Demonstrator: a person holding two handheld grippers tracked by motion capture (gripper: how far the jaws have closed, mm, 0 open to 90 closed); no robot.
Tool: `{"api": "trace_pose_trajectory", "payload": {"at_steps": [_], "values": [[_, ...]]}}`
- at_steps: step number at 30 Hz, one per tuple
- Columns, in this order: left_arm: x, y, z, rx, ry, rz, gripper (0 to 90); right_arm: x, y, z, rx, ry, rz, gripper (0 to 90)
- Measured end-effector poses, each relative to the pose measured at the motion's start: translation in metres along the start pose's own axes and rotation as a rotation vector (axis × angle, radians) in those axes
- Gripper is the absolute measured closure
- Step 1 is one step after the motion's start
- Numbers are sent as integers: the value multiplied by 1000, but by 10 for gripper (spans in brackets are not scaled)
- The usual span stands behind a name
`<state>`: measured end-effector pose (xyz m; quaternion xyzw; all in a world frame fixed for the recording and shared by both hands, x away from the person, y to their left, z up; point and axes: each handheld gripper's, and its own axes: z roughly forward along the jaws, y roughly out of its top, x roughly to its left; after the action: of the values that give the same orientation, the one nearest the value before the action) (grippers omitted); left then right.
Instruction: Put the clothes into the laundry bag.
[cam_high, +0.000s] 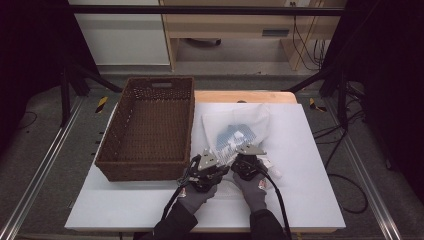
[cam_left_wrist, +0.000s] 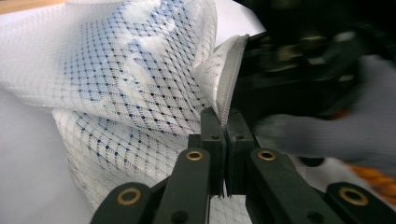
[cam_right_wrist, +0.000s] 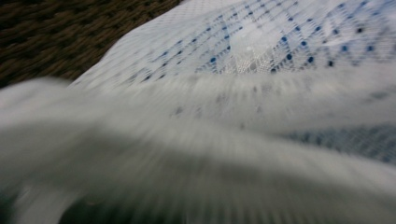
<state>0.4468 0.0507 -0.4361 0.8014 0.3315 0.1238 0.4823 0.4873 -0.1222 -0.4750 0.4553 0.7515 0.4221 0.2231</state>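
Grey knit gloves on both hands, dark sleeves at 6 o'clock. Left gripper (cam_high: 206, 169) and right gripper (cam_high: 248, 159): black bodies, grey three-cornered top plates, black trailing cables. Black jaw links carry brass-ringed pivots, small dark screws.

Fine white mesh laundry bag (cam_left_wrist: 116, 79) over blue-dotted cloth; rough brown woven wicker basket (cam_high: 150, 127); smooth matt white tabletop (cam_high: 300, 150); matt black plastic left gripper (cam_left_wrist: 223, 126)

You have 1 white mesh bag (cam_high: 239, 131) at 12 o'clock from your hands, with 1 blue-and-white item inside it. 1 brown wicker basket (cam_high: 148, 164) sits at 10 o'clock. You hold 2 grippers: 1 left gripper (cam_high: 209, 161) and 1 right gripper (cam_high: 248, 151).
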Motion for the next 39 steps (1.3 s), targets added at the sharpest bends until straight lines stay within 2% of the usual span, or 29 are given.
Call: {"api": "trace_pose_trajectory", "payload": {"at_steps": [4, 8, 11, 12, 13, 17, 21, 24, 26, 27, 29, 31, 33, 36, 39], "values": [[1, 0, -1, 1, 4, -3, 884, -2, -4, -36, -32, 38, -8, 696], [0, -1, 2, 17, 5, 8, 881, -14, -13, -76, -53, 56, -15, 687], [0, -3, 6, 33, 7, 14, 875, -26, -17, -90, -72, 34, 2, 685], [-1, -4, 7, 40, 8, 16, 864, -33, -19, -95, -81, 14, 13, 680], [-1, -5, 9, 51, 11, 19, 824, -48, -22, -100, -86, -22, 42, 662], [-1, -7, 1, 68, 34, 39, 689, -71, -25, -97, -61, -84, 75, 621], [2, -14, -17, 82, 56, 31, 609, -85, -28, -85, -24, -103, 97, 623], [3, -29, -27, 115, 87, 34, 589, -91, -33, -75, 47, -99, 101, 652], [4, -35, -28, 128, 94, 26, 597, -92, -38, -71, 92, -119, 77, 697], [6, -47, -30, 151, 114, 8, 600, -93, -41, -70, 113, -122, 74, 715], [9, -58, -29, 169, 119, -4, 607, -95, -47, -70, 132, -114, 87, 754], [12, -65, -24, 186, 135, -7, 615, -95, -50, -72, 136, -106, 89, 783], [13, -67, -23, 178, 150, -5, 626, -95, -52, -73, 144, -111, 85, 788], [13, -67, -22, 160, 160, -10, 630, -93, -52, -76, 142, -100, 80, 743], [14, -66, -23, 147, 170, -12, 643, -98, -48, -81, 84, -118, 91, 681]]}}
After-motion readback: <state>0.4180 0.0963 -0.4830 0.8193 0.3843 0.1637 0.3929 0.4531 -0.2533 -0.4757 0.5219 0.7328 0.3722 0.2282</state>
